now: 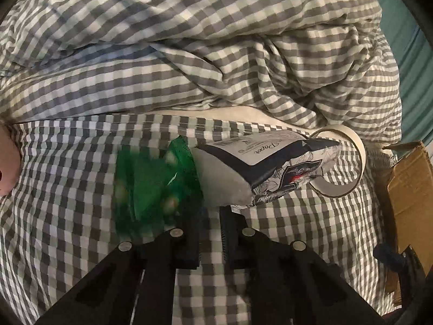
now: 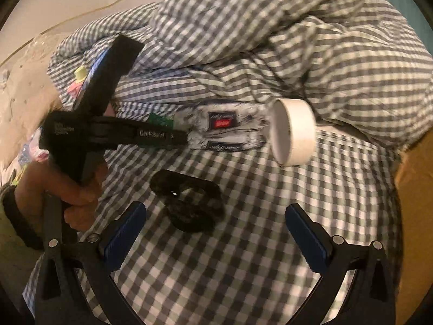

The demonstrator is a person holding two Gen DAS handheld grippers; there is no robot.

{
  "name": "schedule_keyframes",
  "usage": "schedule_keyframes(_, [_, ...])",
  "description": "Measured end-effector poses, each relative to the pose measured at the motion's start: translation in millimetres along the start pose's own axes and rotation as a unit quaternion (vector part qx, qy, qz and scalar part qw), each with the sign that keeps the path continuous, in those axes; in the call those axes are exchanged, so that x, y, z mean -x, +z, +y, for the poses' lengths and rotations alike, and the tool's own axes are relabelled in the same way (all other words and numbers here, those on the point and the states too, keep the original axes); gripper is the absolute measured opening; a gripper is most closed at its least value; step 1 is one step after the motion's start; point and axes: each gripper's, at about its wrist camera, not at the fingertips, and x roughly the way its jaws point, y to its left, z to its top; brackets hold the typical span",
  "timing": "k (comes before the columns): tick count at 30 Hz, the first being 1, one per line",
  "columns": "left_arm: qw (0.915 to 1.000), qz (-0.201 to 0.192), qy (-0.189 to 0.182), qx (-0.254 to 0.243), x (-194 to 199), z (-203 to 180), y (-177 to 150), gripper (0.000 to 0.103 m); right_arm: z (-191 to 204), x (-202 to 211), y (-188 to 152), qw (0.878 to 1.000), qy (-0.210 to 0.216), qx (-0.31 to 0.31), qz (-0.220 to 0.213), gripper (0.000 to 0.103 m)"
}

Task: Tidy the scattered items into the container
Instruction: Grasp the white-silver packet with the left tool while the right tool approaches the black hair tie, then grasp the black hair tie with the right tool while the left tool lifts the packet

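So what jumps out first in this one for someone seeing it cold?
The checked bedding fills both views, bunched in a heap at the back. On the flat part lie a green mesh bag, a printed tissue pack beside it, and a roll of white tape standing on edge against the pack. Nearer the open right tool, a black hair tie lies on the bedding.

My right gripper (image 2: 215, 237) hangs over the checked bedspread (image 2: 243, 270), jaws wide apart with nothing between them. A black hair tie (image 2: 189, 203) lies just ahead at twelve o'clock. At ten o'clock my left gripper (image 2: 173, 135) reaches a tissue pack (image 2: 224, 127); white tape roll (image 2: 293, 132) at one o'clock.
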Motion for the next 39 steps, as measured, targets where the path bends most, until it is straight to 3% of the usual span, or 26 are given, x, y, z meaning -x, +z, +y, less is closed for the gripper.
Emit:
schedule_keyframes(8, [0.9988, -0.048, -0.001, -0.009, 37.0, 9.9, -1.0, 0.003, 17.9, -21.9, 10.4, 0.999, 0.022, 0.023, 0.0, 0.103])
schedule_keyframes(16, [0.9942, -0.107, 0.008, -0.004, 98.6, 24.4, -1.2, 0.001, 34.9, -43.5, 14.4, 0.998, 0.031, 0.05, 0.011, 0.103])
schedule_keyframes(18, [0.992, -0.126, 0.013, -0.001, 117.4, 27.9, -2.6, 0.001, 36.4, -47.7, 15.6, 0.998, 0.027, 0.051, 0.017, 0.096])
schedule_keyframes(20, [0.9904, -0.138, 0.014, 0.001, 132.8, 32.1, -3.5, 0.001, 37.4, -50.6, 16.2, 0.998, 0.015, 0.053, 0.023, 0.074])
schedule_keyframes(22, [0.9882, -0.152, 0.02, 0.003, 146.0, 33.9, -4.2, 0.001, 36.3, -53.2, 15.8, 0.998, 0.009, 0.054, 0.032, 0.072])
schedule_keyframes(30, [0.9841, -0.176, 0.025, 0.013, 175.6, 39.9, -10.8, 0.001, 29.0, -36.5, 17.6, 0.999, 0.01, 0.034, 0.024, 0.071])
schedule_keyframes(39, [0.9801, -0.195, 0.036, 0.007, 207.2, 26.5, -19.9, 0.001, 26.1, 14.9, 23.9, 1.0, 0.007, 0.027, -0.011, 0.071])
